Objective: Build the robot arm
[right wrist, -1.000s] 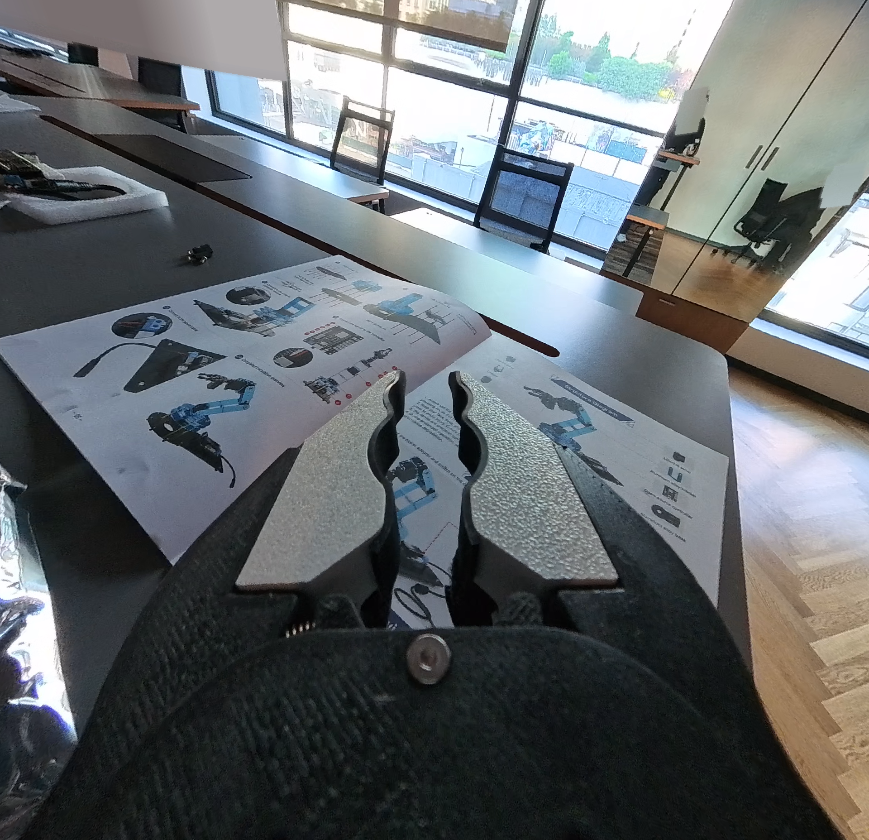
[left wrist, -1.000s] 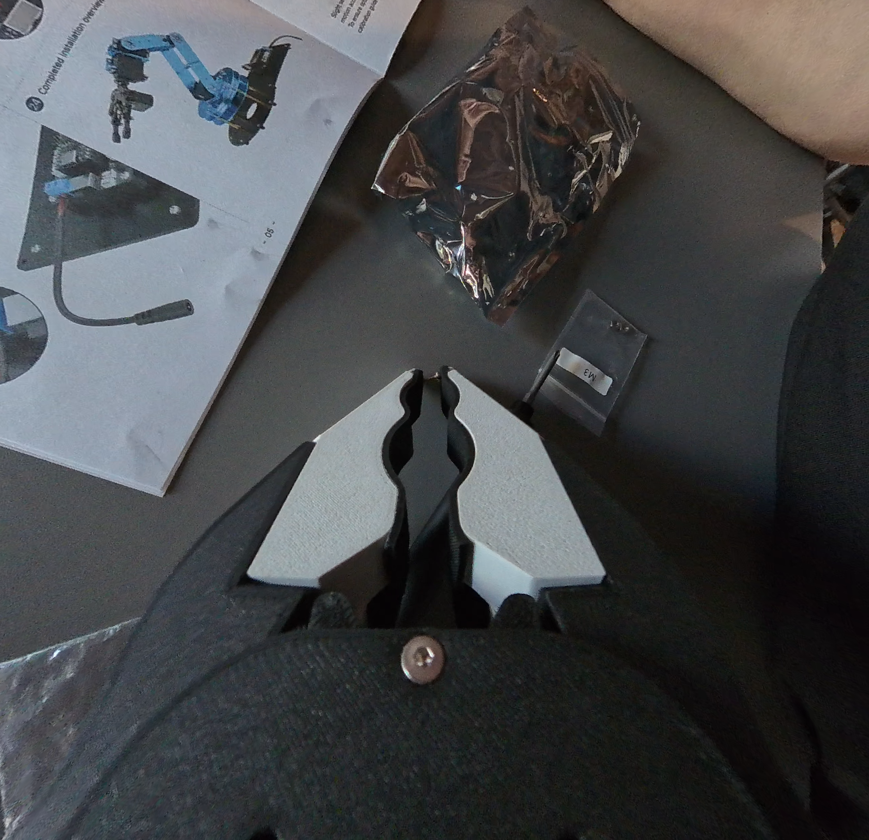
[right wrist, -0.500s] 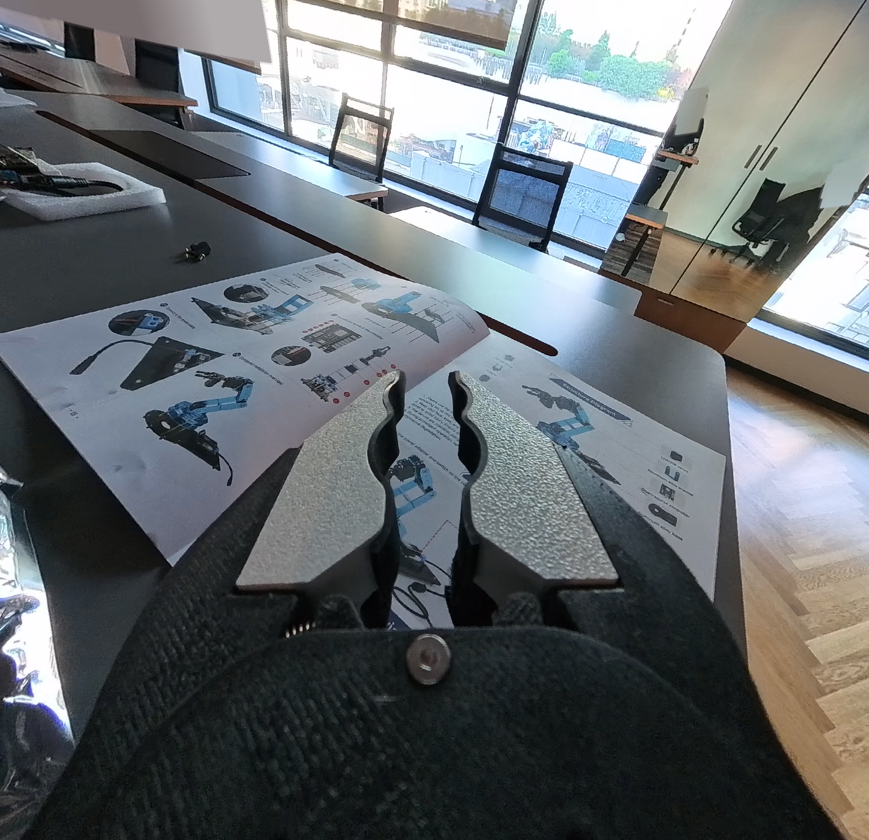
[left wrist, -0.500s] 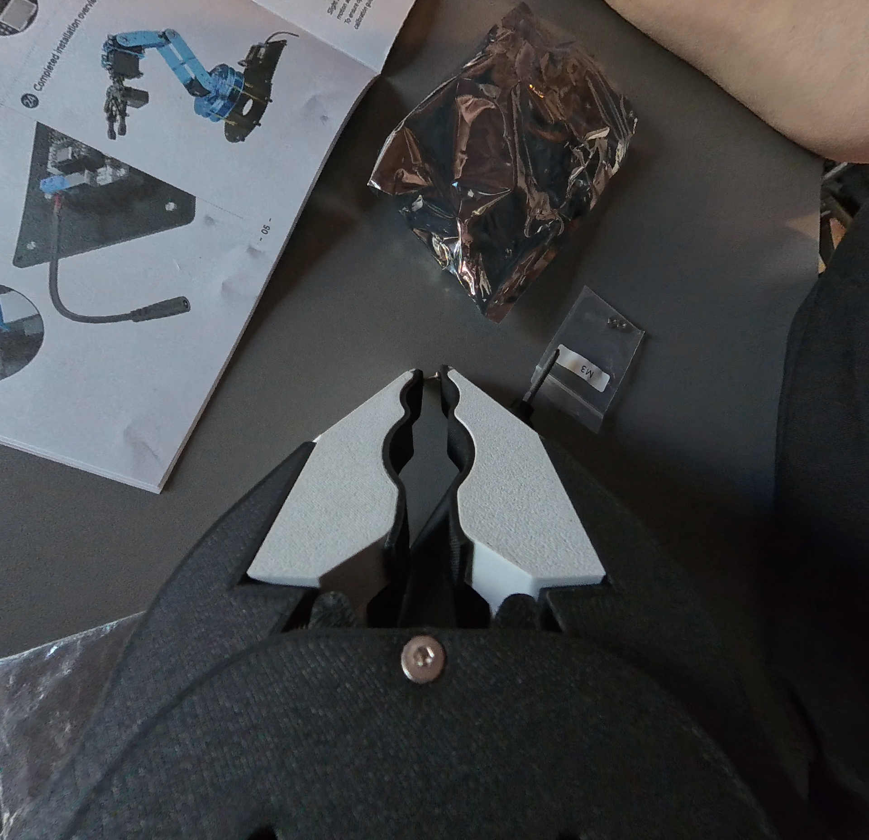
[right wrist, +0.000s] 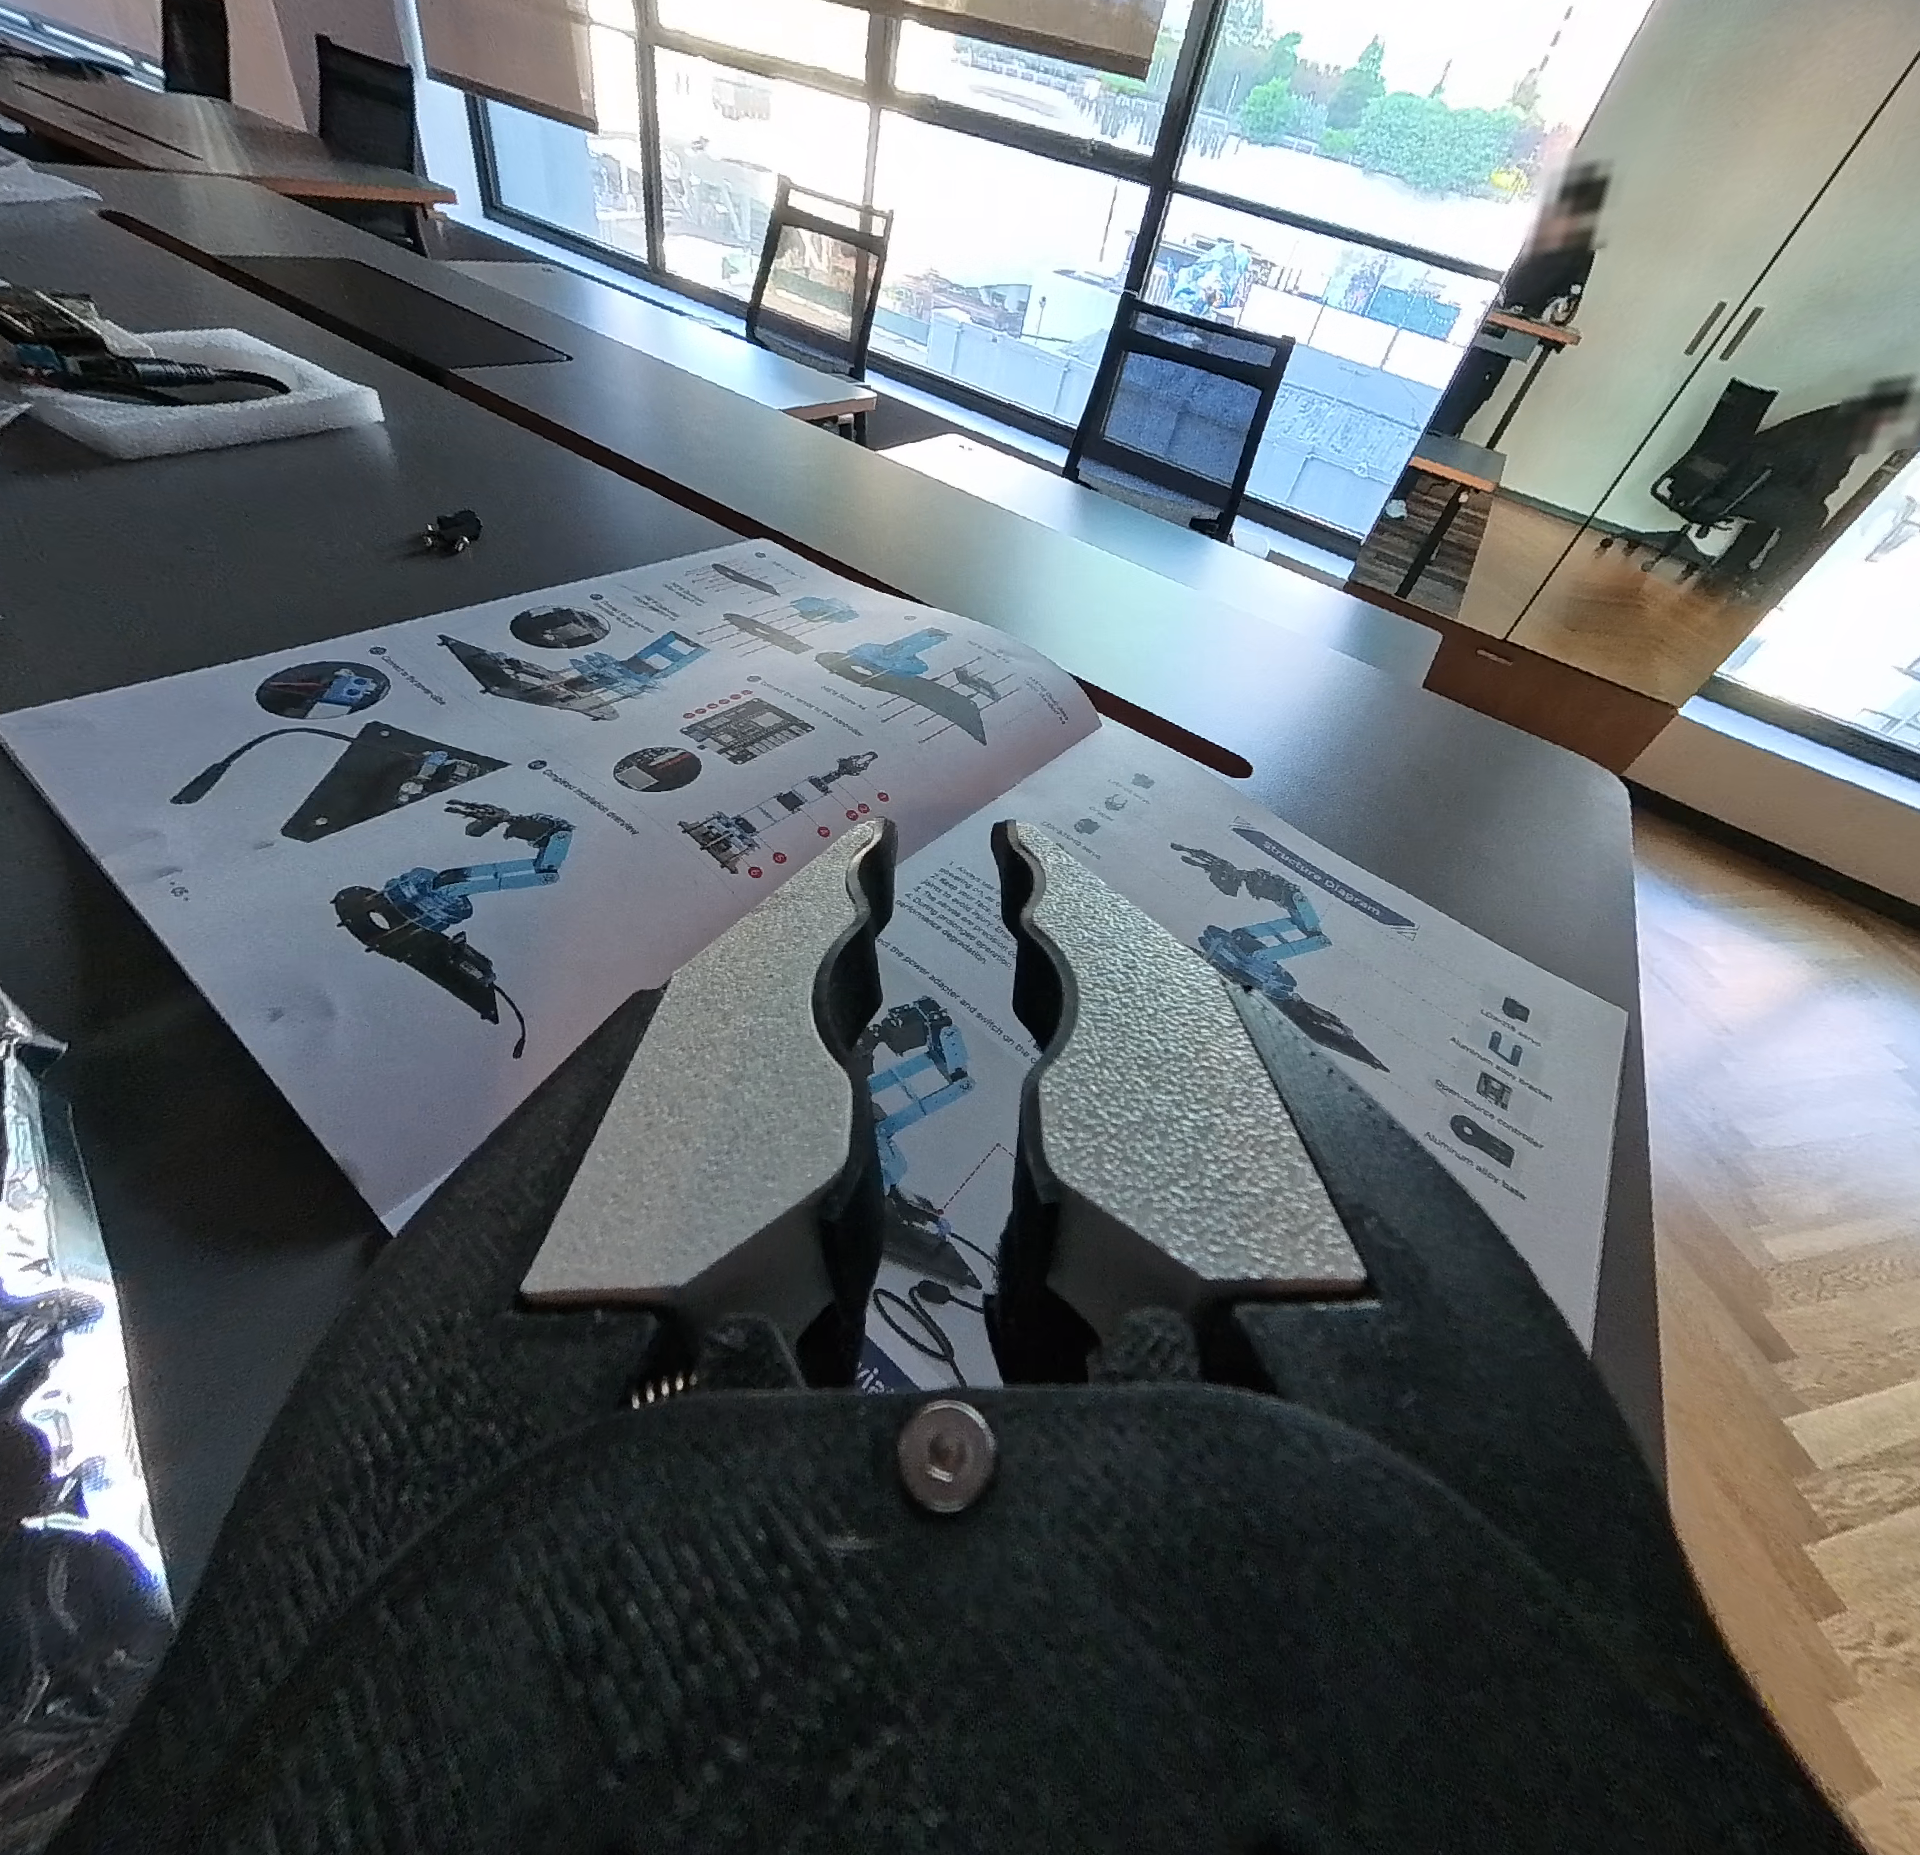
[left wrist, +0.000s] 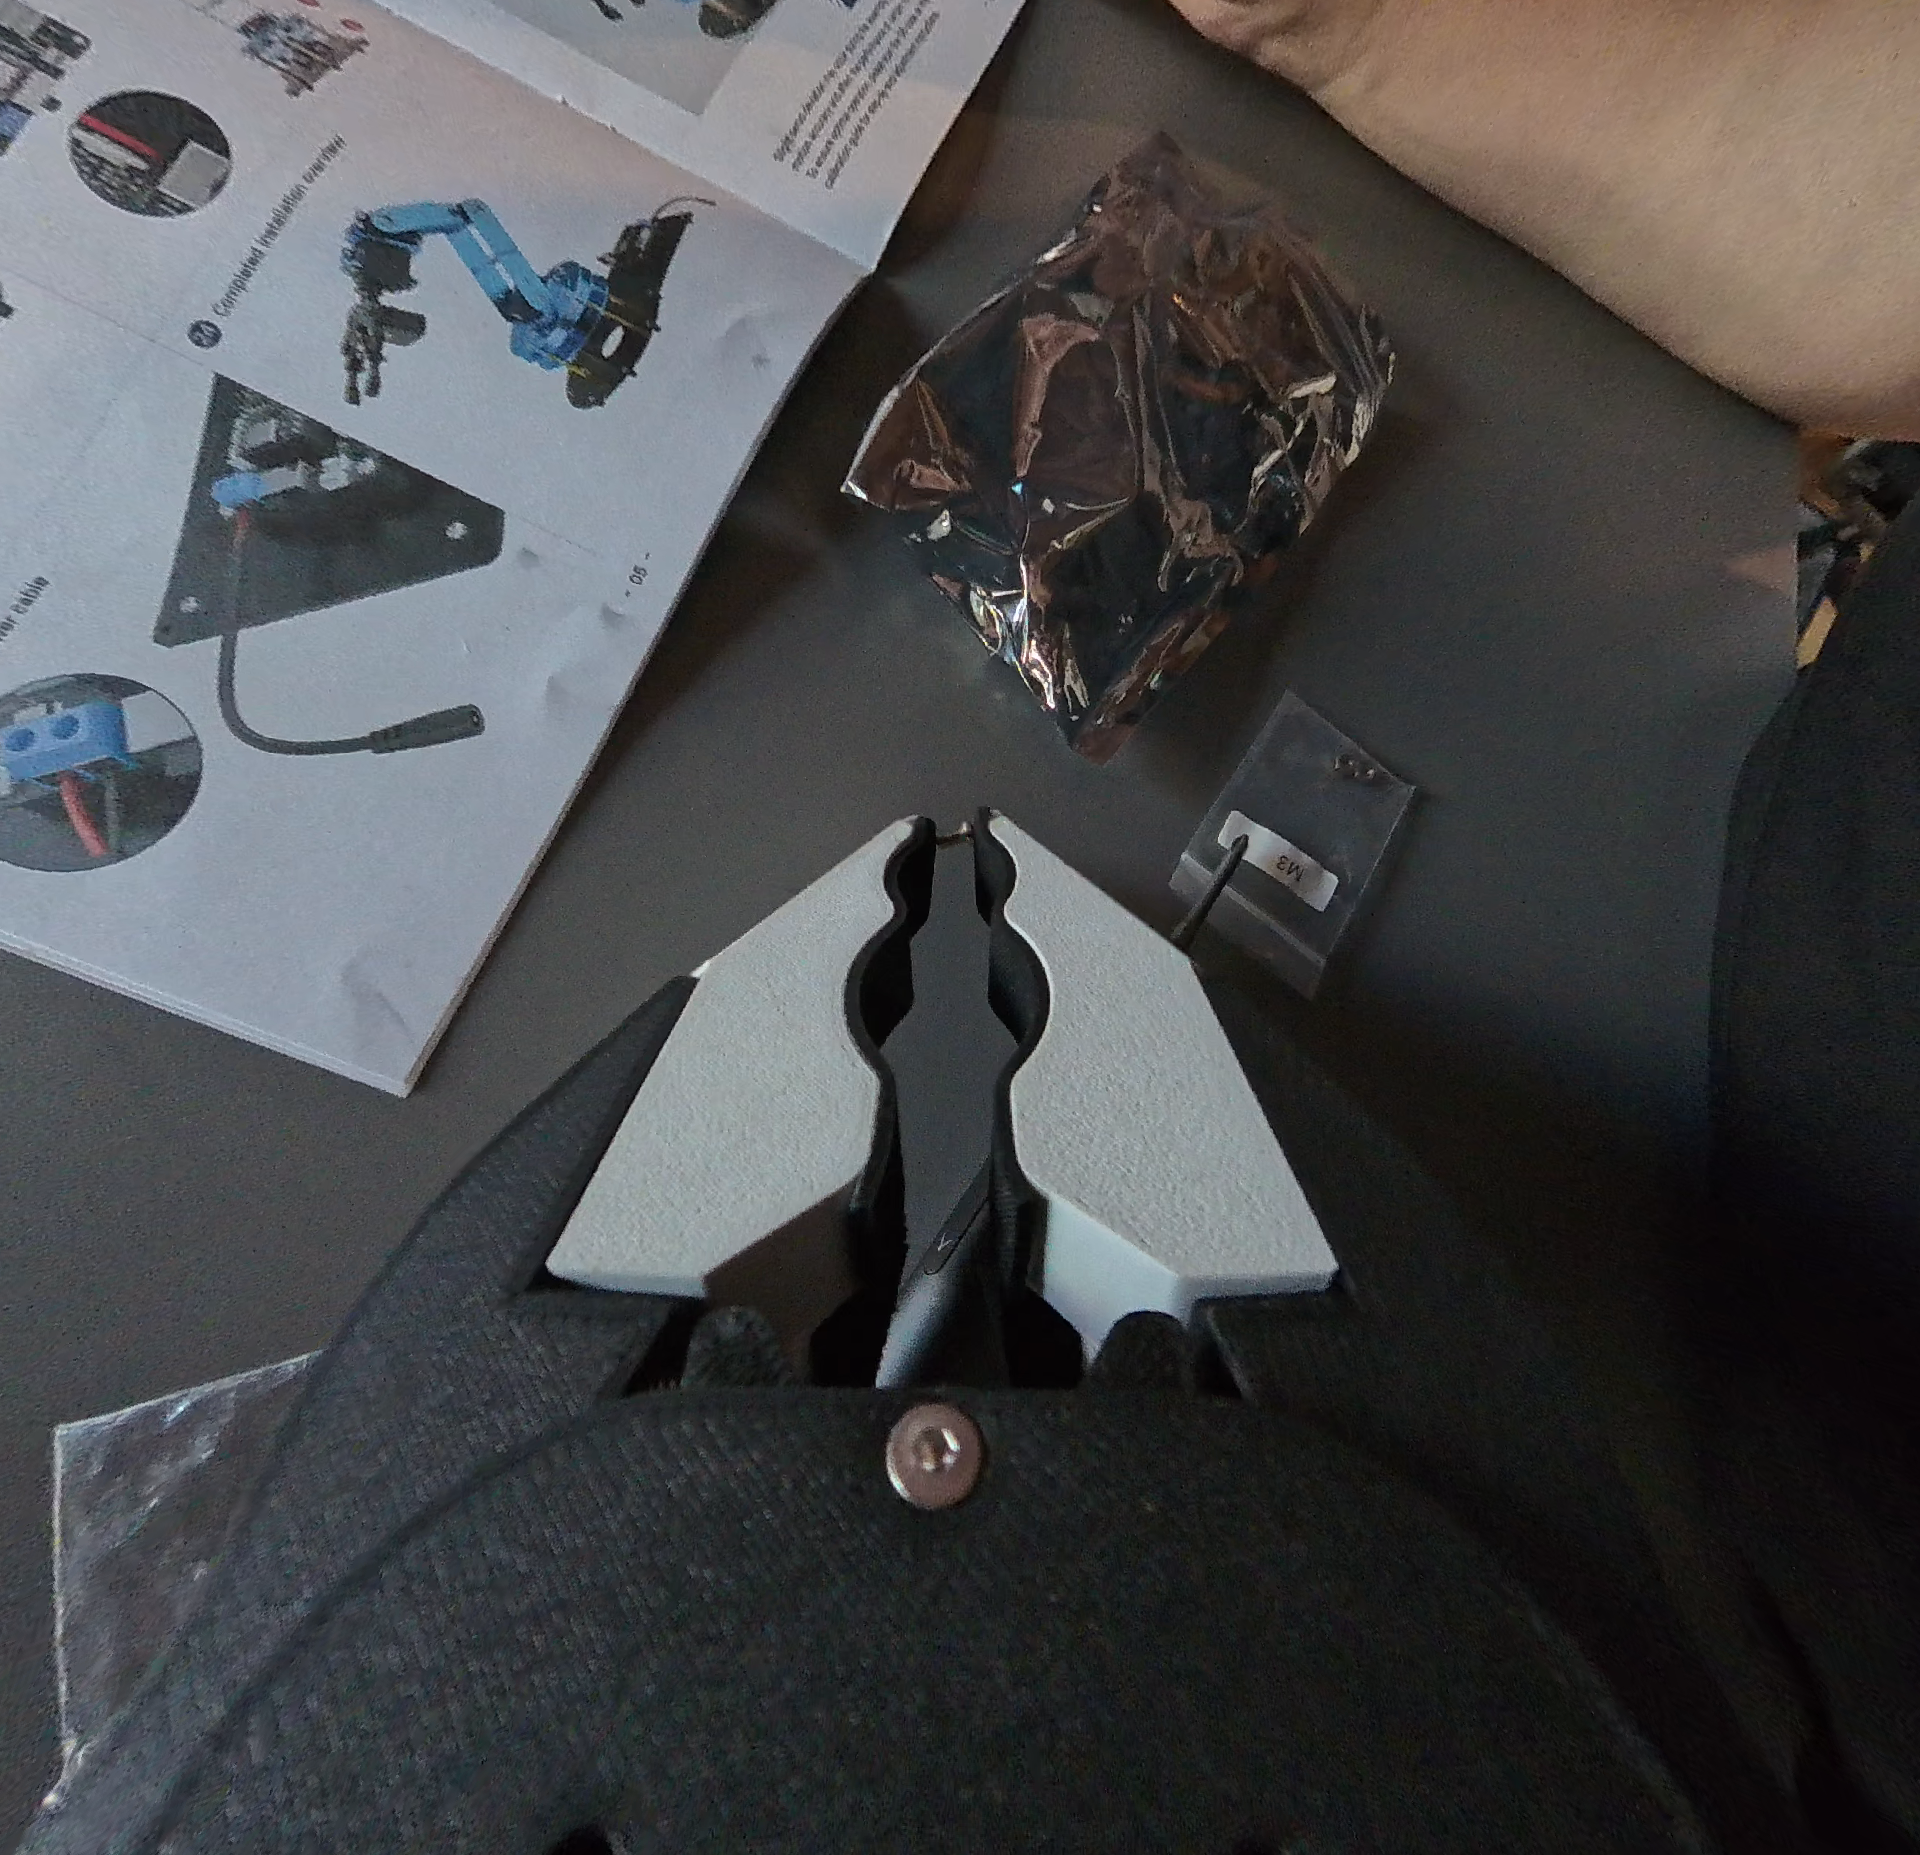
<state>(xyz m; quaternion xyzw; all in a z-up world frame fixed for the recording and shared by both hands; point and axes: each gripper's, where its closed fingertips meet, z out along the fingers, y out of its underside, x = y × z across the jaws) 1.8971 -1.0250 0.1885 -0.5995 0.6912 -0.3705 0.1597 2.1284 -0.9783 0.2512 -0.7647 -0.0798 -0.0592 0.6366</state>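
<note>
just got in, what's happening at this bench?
A person holds a gripper in each hand over a dark table. The left gripper is nearly shut, pinching a tiny metal part at its tips, with a dark tool seen between its fingers. Nearby lie a crumpled foil bag and a small clear bag. The right gripper hovers open and empty above an open illustrated manual.

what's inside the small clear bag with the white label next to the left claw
The small clear bag holds tiny dark parts in its top corner. A thin dark tool tip overlaps its lower edge.
</note>
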